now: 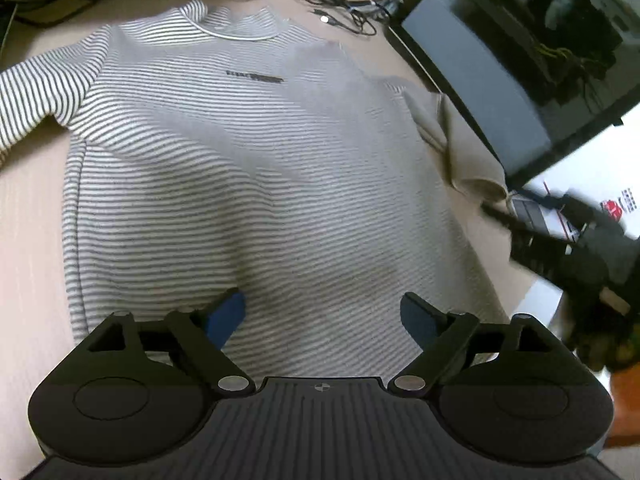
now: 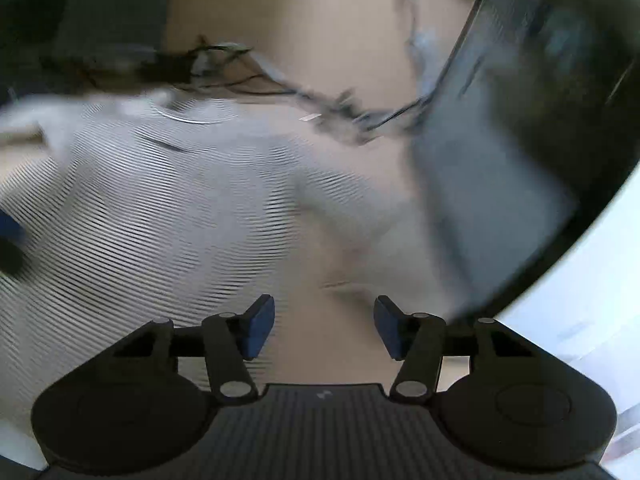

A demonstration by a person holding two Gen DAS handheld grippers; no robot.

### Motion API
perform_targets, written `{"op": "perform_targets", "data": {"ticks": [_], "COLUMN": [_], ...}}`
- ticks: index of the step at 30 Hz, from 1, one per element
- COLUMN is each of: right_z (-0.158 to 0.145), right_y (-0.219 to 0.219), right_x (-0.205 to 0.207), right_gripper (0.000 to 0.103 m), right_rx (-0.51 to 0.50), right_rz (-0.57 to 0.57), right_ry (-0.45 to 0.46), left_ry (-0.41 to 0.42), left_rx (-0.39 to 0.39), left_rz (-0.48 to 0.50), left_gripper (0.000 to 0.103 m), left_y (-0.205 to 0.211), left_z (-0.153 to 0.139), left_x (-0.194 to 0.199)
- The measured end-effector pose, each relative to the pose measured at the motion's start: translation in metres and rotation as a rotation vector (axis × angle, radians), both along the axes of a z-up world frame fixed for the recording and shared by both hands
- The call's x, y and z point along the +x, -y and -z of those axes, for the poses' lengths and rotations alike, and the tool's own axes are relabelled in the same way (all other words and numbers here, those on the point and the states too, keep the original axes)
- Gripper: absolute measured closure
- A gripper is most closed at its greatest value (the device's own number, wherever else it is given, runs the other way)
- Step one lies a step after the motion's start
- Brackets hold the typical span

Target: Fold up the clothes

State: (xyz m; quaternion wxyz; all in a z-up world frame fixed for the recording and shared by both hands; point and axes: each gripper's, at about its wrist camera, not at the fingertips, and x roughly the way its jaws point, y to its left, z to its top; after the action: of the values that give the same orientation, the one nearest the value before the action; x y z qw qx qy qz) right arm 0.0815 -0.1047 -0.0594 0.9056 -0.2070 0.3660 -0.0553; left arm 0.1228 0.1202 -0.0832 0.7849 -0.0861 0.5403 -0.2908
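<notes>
A striped shirt lies flat on a light wooden table, front side up, with its collar at the far end near some black cables. One sleeve sticks out to the side, and the other sleeve lies bunched up next to a dark computer case. The left gripper hangs over the bottom part of the shirt with its blue pads spread wide apart, holding nothing. The right gripper is spread apart too and holds nothing; it is over the edge of the shirt on the bunched-sleeve side, though its view is very blurry. The shirt looks soft, light and floppy — it will bend and sag wherever it is picked up, and it will not break. A good place to grab is likely a thin edge, such as the bottom hem or the end of a sleeve. Pinching just one layer may be tricky — the cloth could slip or bunch.
</notes>
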Motion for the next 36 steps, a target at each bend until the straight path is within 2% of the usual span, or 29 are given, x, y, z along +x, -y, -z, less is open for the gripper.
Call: {"op": "perform_targets", "data": {"ticks": [1, 4, 7, 9, 11, 12, 14, 18, 22, 23, 25, 28, 36], "right_z": [0.003, 0.014, 0.023, 0.025, 0.005, -0.010, -0.041, -0.136, -0.204, -0.213, -0.224, -0.223, -0.192], "right_y": [0.003, 0.010, 0.010, 0.009, 0.011, 0.013, 0.017, 0.039, 0.047, 0.044, 0.032, 0.005, -0.068], "right_x": [0.000, 0.004, 0.012, 0.023, 0.033, 0.037, 0.046, 0.059, 0.060, 0.064, 0.072, 0.082, 0.125], "right_gripper": [0.049, 0.049, 0.052, 0.085, 0.098, 0.099, 0.099, 0.099, 0.099, 0.099, 0.099, 0.099, 0.098], "right_rx": [-0.089, -0.234, -0.313, -0.313, -0.240, -0.191, -0.091, 0.192, 0.444, 0.489, 0.560, 0.582, 0.623], "right_rz": [-0.019, -0.068, -0.115, -0.133, -0.119, -0.107, -0.082, -0.016, -0.040, -0.058, -0.104, -0.168, -0.264], "right_ry": [-0.005, -0.030, -0.054, -0.065, -0.035, -0.005, 0.057, 0.257, 0.372, 0.380, 0.365, 0.328, 0.218], "left_ry": [0.003, 0.012, 0.039, 0.075, 0.110, 0.130, 0.161, 0.178, 0.171, 0.170, 0.168, 0.159, 0.132], "left_rx": [0.002, -0.009, -0.020, -0.012, -0.006, -0.004, 0.000, -0.006, -0.028, -0.035, -0.049, -0.062, -0.060], "left_rz": [-0.003, -0.012, -0.017, -0.021, -0.028, -0.034, -0.048, -0.082, -0.113, -0.122, -0.143, -0.179, -0.264], "left_gripper": [0.012, 0.012, 0.012, 0.012, 0.011, 0.009, 0.008, 0.008, 0.007, 0.007, 0.006, 0.005, 0.004], "left_y": [0.001, 0.003, 0.007, 0.009, 0.011, 0.010, 0.009, 0.004, -0.004, -0.007, -0.014, -0.025, -0.051], "left_z": [-0.001, -0.003, -0.010, -0.018, -0.026, -0.031, -0.038, -0.045, -0.045, -0.045, -0.045, -0.043, -0.039], "left_x": [-0.001, 0.000, 0.003, 0.003, 0.003, 0.002, 0.003, 0.007, 0.006, 0.004, 0.001, -0.005, -0.015]}}
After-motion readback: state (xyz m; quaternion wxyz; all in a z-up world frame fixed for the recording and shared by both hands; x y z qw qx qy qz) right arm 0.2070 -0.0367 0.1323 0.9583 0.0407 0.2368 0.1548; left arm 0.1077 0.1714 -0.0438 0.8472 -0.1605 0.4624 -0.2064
